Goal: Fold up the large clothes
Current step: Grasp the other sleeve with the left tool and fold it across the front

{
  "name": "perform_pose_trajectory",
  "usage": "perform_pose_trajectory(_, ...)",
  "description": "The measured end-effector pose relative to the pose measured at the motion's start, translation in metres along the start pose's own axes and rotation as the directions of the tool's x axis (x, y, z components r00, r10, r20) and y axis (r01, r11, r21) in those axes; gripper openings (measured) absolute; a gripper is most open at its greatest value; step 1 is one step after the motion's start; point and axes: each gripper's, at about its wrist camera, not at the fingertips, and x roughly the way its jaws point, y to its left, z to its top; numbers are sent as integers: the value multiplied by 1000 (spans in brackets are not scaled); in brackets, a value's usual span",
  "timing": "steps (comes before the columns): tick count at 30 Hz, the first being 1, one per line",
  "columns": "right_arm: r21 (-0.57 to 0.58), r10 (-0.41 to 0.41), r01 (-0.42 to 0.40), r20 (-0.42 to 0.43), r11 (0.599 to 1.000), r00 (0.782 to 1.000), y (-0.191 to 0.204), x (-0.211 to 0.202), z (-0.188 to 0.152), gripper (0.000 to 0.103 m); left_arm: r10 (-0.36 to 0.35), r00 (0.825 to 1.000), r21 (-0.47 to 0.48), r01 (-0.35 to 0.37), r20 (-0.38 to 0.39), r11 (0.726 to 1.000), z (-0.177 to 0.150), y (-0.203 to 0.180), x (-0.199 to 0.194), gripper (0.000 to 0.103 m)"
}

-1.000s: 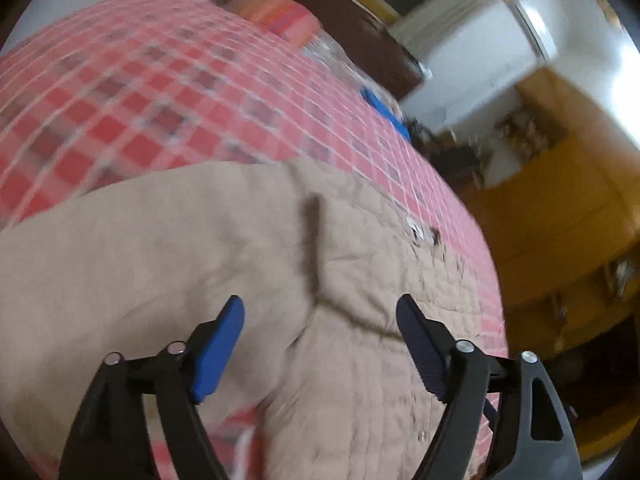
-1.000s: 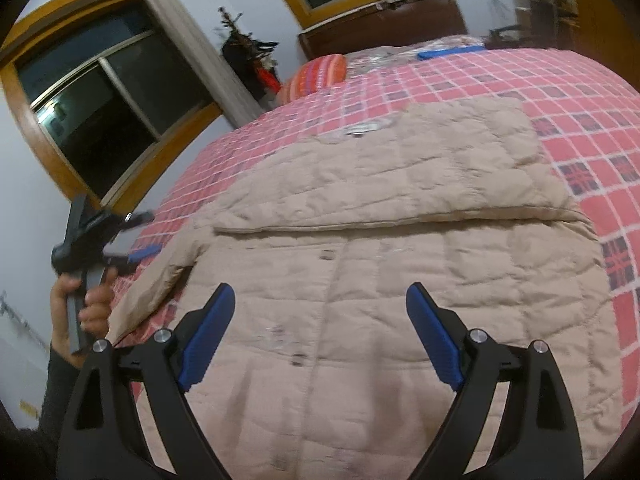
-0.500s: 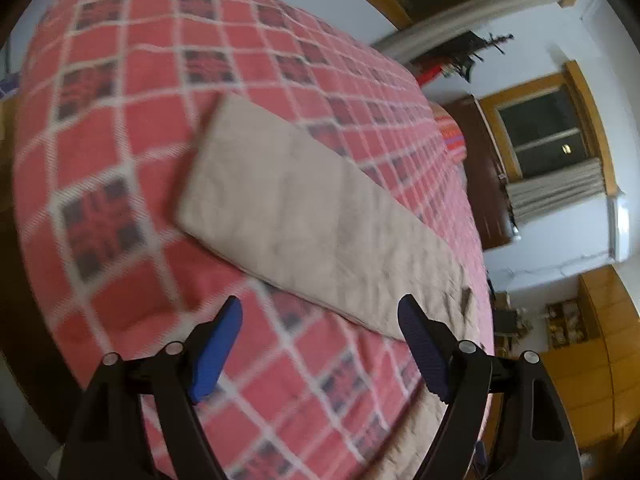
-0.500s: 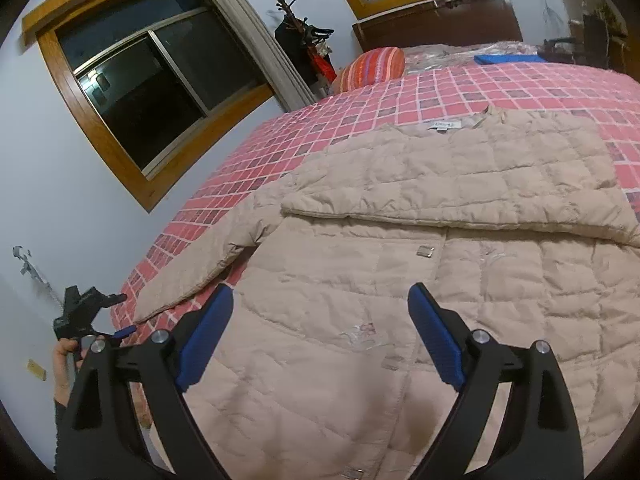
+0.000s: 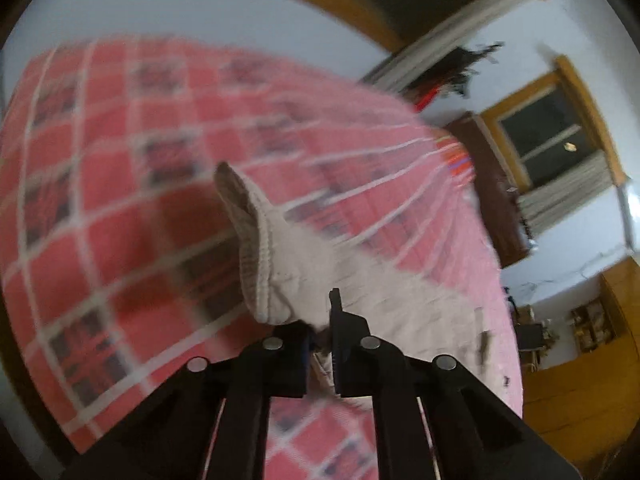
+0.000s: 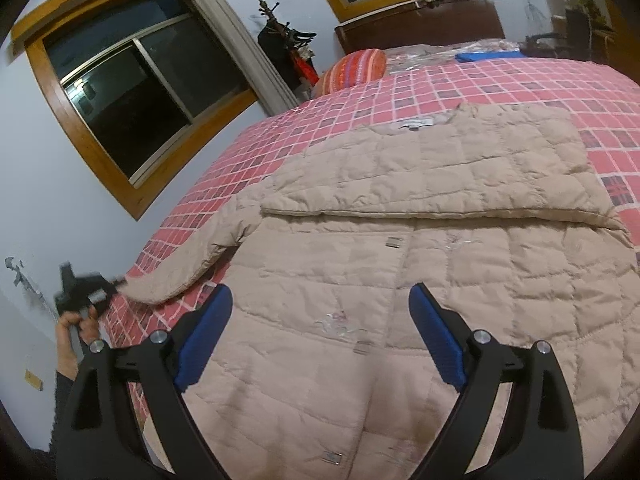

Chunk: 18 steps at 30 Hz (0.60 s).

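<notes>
Your left gripper [image 5: 320, 332] is clamped on the sleeve cuff [image 5: 256, 240] at frame centre. Your right gripper [image 6: 320, 320] hangs wide open over the quilted jacket [image 6: 420, 240] spread on the checked bedspread [image 6: 440, 80]. It looks soft, puffy and light; grip seams or hems.

jacket [image 6: 420, 264]: beige, quilted squares
bedspread [image 6: 500, 80]: red-pink check, white lines, dark plaid squares
pillow [image 6: 354, 66] beyond jacket: orange, striped
right gripper [image 6: 320, 320] pads [image 6: 436, 336]: blue
</notes>
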Motion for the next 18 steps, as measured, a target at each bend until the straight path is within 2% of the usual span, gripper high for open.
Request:
perform_pose_trajectory(3, 5, -27, 27, -12, 1000, 1000, -4, 1, -3, 90, -38, 999, 109, 34, 37, 994, 18, -50, -3, 6)
perform_pose_trajectory(7, 29, -63, 63, 7, 998, 998, -12, -12, -7, 90, -97, 995, 220, 91, 16, 971, 33, -121, 13, 6)
perform_pose_trajectory(12, 105, -85, 79, 49, 991, 995, -30, -35, -13, 90, -180, 983, 390, 184, -48, 902, 18, -224, 34, 5)
perform_pose_trajectory(18, 119, -121, 114, 55, 986, 991, -39, -46, -17, 90, -233, 956, 512, 293, -178, 808, -37, -316, 57, 5)
